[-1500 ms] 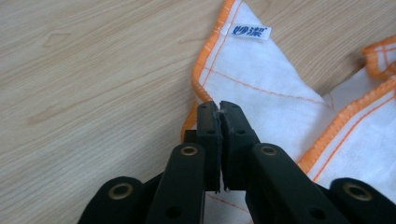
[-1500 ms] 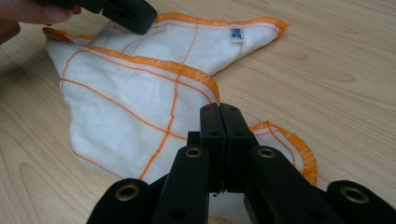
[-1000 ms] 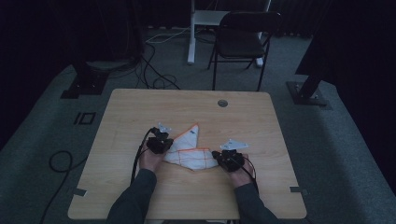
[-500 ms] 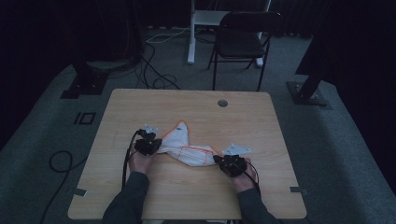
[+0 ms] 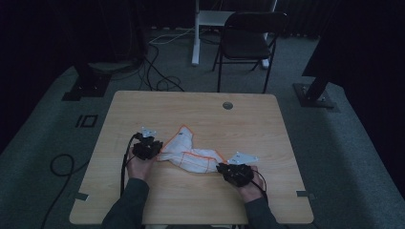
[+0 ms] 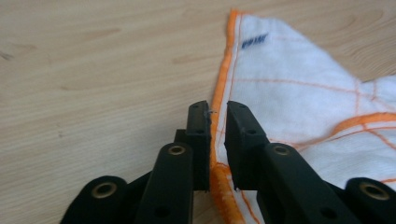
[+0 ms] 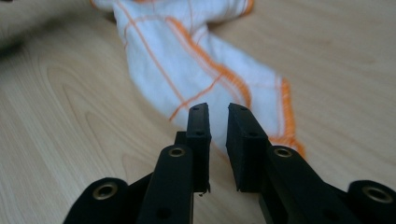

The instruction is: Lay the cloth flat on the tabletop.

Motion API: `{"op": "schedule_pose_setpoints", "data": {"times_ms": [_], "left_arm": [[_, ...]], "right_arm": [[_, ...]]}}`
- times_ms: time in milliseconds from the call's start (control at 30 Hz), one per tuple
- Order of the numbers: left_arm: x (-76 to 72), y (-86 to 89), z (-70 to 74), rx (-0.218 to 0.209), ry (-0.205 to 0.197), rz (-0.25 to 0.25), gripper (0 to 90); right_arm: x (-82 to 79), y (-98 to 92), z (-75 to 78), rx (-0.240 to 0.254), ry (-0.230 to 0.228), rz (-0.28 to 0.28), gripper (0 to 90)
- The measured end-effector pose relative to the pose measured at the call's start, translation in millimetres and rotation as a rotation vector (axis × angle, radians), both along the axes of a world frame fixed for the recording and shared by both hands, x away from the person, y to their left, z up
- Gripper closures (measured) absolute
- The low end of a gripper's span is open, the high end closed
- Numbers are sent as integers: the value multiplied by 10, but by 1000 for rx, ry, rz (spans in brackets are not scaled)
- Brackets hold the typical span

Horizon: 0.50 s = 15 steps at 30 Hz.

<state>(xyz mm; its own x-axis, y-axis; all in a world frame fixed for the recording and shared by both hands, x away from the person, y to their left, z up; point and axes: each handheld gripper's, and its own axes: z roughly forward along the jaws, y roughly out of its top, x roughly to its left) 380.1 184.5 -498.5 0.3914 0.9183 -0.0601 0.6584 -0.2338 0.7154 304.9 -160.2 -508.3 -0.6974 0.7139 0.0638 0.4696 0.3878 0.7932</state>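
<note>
Since the light wooden table (image 5: 157, 105) gives me plenty of bare top on every side, I read the step in hand as letting go of the cloth and backing off without dragging it. The white woven cloth with orange grid lines and an orange hem (image 5: 191, 152) lies bunched and twisted near the middle of the table, stretched between my two hands, with one corner fanned out toward the far side and a narrow waist running toward the right.

The left gripper (image 6: 217, 114) has just been opening: its jaws stand a narrow gap apart, and the orange hem runs up through that gap, no longer pinched as far as I can judge. The right gripper (image 7: 218, 114) has likewise just been opening; its jaws stand slightly parted with the cloth's near corner just beyond the tips and nothing between them.

To do this well I would widen the left jaws a little more before moving (the hem looks close enough to snag on a pad), then lift straight off the cloth instead of sliding sideways. The right side can pull back freely. If flattening comes next, the twisted waist needs attention first.
</note>
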Motion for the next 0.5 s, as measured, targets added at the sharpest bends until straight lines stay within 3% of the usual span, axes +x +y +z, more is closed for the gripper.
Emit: {"op": "schedule_pose_setpoints", "data": {"times_ms": [67, 133, 333, 500], "left_arm": [[-34, -45, 63, 1, -15, -31, 760], [-38, -61, 72, 1, -14, -39, 751], [-66, -200, 53, 10, -8, -90, 737], [-75, -300, -15, 31, 12, -121, 727]], "right_arm": [[59, -72, 80, 9, -32, -48, 781], [117, -115, 95, 14, -32, -80, 785], [264, -190, 60, 9, -15, -130, 798], [359, -145, 6, 4, 2, -138, 799]]}}
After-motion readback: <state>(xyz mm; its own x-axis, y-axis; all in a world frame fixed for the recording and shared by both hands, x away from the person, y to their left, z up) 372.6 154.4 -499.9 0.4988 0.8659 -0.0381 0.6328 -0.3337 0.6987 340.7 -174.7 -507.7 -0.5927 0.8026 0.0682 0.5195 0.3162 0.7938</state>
